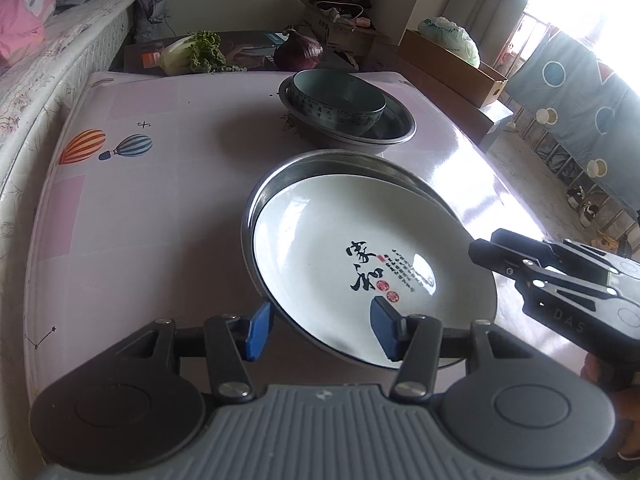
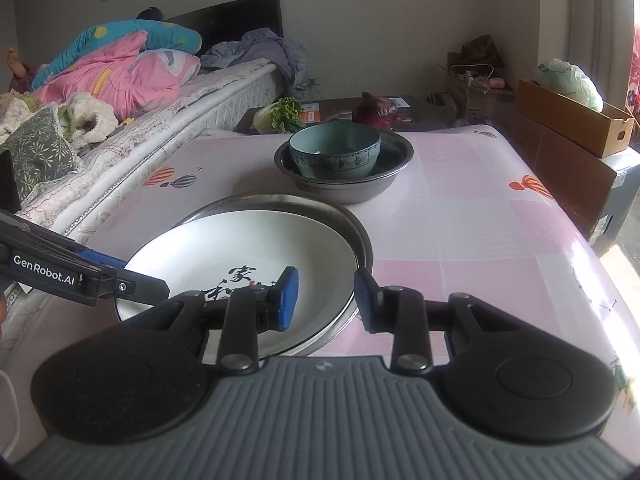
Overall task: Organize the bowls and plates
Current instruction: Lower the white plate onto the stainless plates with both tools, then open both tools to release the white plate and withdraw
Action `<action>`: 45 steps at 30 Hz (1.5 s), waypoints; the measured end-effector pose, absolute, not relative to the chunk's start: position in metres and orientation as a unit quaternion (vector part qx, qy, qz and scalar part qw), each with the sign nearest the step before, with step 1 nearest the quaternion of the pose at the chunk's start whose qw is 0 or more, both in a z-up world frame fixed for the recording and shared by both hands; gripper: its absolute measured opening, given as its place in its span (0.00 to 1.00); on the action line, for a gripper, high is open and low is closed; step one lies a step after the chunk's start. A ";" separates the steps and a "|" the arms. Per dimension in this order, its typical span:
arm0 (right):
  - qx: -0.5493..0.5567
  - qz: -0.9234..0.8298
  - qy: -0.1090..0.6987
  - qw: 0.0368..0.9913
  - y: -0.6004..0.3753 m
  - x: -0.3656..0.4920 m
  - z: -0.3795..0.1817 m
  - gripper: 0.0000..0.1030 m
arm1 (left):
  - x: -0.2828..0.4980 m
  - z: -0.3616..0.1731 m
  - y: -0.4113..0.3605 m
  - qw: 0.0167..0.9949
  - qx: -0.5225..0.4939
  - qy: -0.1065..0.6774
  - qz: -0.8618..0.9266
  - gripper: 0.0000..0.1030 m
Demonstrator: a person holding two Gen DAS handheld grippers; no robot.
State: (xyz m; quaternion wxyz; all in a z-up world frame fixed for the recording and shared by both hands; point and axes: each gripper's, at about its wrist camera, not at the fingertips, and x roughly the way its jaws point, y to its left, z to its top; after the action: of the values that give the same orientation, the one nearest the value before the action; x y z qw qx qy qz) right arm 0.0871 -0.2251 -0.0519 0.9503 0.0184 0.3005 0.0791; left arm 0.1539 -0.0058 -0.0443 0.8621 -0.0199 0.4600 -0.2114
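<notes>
Your left gripper (image 1: pixel 320 330) is spread wide, its blue pads straddling the near rim of the white plate (image 1: pixel 360 264) — one pad outside, one over the plate's face, neither clamped. The plate lies in a metal tray (image 1: pixel 280 172) on the table (image 1: pixel 160 200); beyond, the teal bowl (image 1: pixel 340 100) sits in a metal basin (image 1: pixel 396 128).

From the right wrist, your right gripper (image 2: pixel 326 296) also gapes open across the plate's (image 2: pixel 240 240) right rim and the tray's (image 2: pixel 362 236) edge — gripping nothing. The left gripper (image 2: pixel 152 284) reaches the plate's left edge.

left: bare table (image 1: pixel 160 220) | ahead: stacked bowls (image 1: pixel 340 108) block
</notes>
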 end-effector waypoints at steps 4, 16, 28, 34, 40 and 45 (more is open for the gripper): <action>0.016 0.083 0.299 0.951 -0.222 0.087 -0.050 0.30 | 0.150 -0.039 -0.007 0.868 -0.015 0.447 -0.214 0.54; 0.062 0.076 0.298 0.949 -0.244 0.070 -0.049 0.50 | 0.142 -0.033 -0.008 0.878 -0.013 0.436 -0.200 0.61; 0.094 0.078 0.292 0.949 -0.250 0.052 -0.042 0.78 | 0.131 -0.025 -0.007 0.885 -0.022 0.423 -0.196 0.71; 0.093 0.076 0.290 0.949 -0.249 0.041 -0.037 0.86 | 0.125 -0.024 -0.005 0.885 -0.024 0.423 -0.192 0.75; 0.082 0.072 0.287 0.952 -0.248 0.031 -0.031 0.91 | 0.119 -0.024 -0.003 0.885 -0.030 0.425 -0.188 0.78; 0.079 0.066 0.283 0.954 -0.248 0.026 -0.028 0.98 | 0.115 -0.024 -0.001 0.886 -0.034 0.424 -0.185 0.81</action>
State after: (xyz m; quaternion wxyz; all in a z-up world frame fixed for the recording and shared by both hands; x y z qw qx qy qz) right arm 0.0258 -0.2476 -0.0275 0.9537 0.0787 0.2826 0.0664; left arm 0.1154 -0.0011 -0.0238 0.8856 -0.0337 0.4245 -0.1854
